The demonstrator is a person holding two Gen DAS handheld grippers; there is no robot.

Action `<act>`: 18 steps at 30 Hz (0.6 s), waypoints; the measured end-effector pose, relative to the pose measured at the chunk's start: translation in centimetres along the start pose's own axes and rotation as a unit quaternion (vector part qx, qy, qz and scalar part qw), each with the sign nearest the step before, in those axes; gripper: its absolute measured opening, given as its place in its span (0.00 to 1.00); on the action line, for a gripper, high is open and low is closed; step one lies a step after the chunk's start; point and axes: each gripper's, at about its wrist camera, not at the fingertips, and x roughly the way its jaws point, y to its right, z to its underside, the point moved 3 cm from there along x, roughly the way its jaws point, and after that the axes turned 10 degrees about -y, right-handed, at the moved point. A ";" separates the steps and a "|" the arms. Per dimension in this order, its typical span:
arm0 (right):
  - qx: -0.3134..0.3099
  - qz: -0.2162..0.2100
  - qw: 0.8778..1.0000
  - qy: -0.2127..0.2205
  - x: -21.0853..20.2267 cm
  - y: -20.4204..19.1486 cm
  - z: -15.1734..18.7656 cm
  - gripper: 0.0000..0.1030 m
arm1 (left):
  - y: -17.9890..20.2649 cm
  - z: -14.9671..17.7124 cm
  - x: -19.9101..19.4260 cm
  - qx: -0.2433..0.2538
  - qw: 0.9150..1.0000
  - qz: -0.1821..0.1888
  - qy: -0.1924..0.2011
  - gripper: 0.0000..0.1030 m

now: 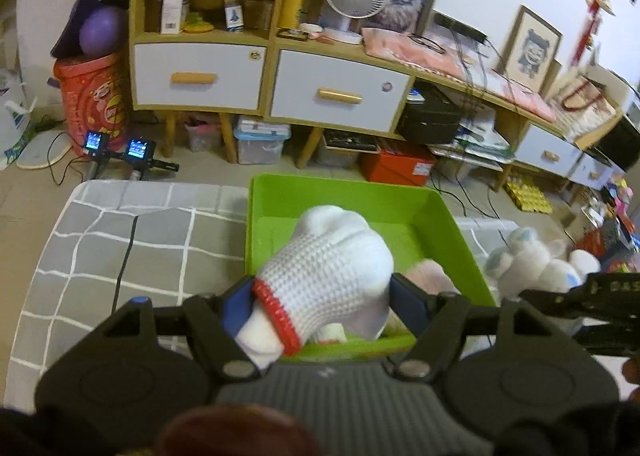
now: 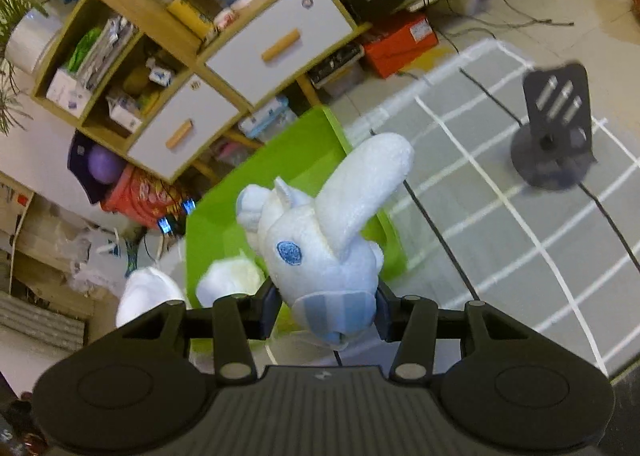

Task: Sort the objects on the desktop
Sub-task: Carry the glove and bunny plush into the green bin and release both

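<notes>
My left gripper point(image 1: 320, 302) is shut on a white knitted glove point(image 1: 332, 264) with a red cuff band and holds it over the near end of the green bin point(image 1: 360, 195). A pale pink item point(image 1: 430, 276) lies inside the bin behind the glove. My right gripper point(image 2: 324, 308) is shut on a white and light blue plush toy point(image 2: 320, 240) with a long ear, held above the green bin point(image 2: 288, 159). The plush also shows in the left wrist view point(image 1: 536, 264), right of the bin. The glove shows in the right wrist view point(image 2: 144, 292) at lower left.
The bin sits on a table with a grey checked cloth point(image 1: 120, 248). A black cable point(image 1: 124, 260) runs across the cloth. A dark phone stand point(image 2: 556, 135) stands on the cloth to the right. Wooden drawers point(image 1: 264, 67) and floor clutter lie beyond the table.
</notes>
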 end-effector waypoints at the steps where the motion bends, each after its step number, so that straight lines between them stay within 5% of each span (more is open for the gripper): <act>1: 0.002 0.000 1.000 0.008 0.0 0.1 -0.4 0.46 | -0.2 -0.3 0.3 -0.007 1.000 0.000 0.001 0.70; 14: 0.021 -0.025 0.999 0.037 1.3 1.4 -4.0 0.46 | 0.7 -3.8 3.7 -0.057 0.998 0.018 0.037 0.70; 18: 0.030 -0.030 0.999 0.031 1.9 0.9 -4.6 0.46 | 2.3 -5.4 4.4 -0.028 0.999 0.006 0.032 0.70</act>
